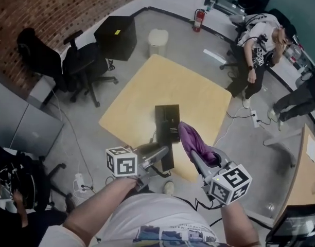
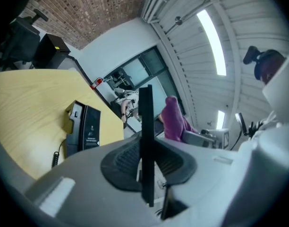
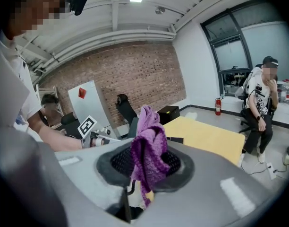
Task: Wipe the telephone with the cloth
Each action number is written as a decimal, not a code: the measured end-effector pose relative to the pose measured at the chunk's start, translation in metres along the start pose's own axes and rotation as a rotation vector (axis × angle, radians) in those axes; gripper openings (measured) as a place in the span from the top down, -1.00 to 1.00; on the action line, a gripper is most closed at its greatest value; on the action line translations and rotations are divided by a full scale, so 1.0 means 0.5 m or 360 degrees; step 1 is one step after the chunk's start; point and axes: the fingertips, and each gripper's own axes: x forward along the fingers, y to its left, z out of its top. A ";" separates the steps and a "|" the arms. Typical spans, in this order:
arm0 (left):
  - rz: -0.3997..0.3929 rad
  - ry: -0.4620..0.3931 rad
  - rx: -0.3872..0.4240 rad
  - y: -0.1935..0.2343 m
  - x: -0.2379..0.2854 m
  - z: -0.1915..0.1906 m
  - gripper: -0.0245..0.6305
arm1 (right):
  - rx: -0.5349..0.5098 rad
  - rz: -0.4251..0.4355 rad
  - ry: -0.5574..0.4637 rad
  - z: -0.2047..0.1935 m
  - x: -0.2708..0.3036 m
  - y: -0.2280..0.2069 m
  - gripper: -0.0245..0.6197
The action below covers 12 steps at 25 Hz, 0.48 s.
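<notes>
The black telephone [image 1: 168,121] lies on the yellow table [image 1: 142,94]; in the left gripper view the telephone [image 2: 84,126] has its handset on the left and a coiled cord. My left gripper [image 1: 160,156] is shut on a thin black flat panel [image 1: 168,158], held above the table's near edge. That panel [image 2: 145,141] shows edge-on between the left gripper's [image 2: 147,163] pads. My right gripper [image 1: 194,157] is shut on the purple cloth [image 1: 195,140], raised right of the telephone. The cloth [image 3: 147,148] bunches upward from the right gripper [image 3: 147,168].
Office chairs [image 1: 80,66], a black cabinet [image 1: 116,35] and a white bin [image 1: 158,41] stand beyond the table. A seated person [image 1: 260,50] is at the far right, with a power strip [image 1: 255,118] on the floor nearby. Another desk [image 1: 307,163] is on the right.
</notes>
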 end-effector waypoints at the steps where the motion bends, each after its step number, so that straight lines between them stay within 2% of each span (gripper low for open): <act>1: 0.0005 -0.0009 0.0000 -0.010 -0.003 -0.008 0.67 | -0.0012 0.0030 -0.0007 0.007 0.005 0.007 0.66; 6: 0.0018 -0.0040 -0.0001 -0.049 -0.005 -0.044 0.67 | -0.0056 0.0137 -0.0016 0.023 0.020 0.037 0.66; 12: 0.0037 -0.0108 -0.0019 -0.080 0.002 -0.079 0.67 | -0.0056 0.0207 0.0041 -0.025 -0.003 0.049 0.66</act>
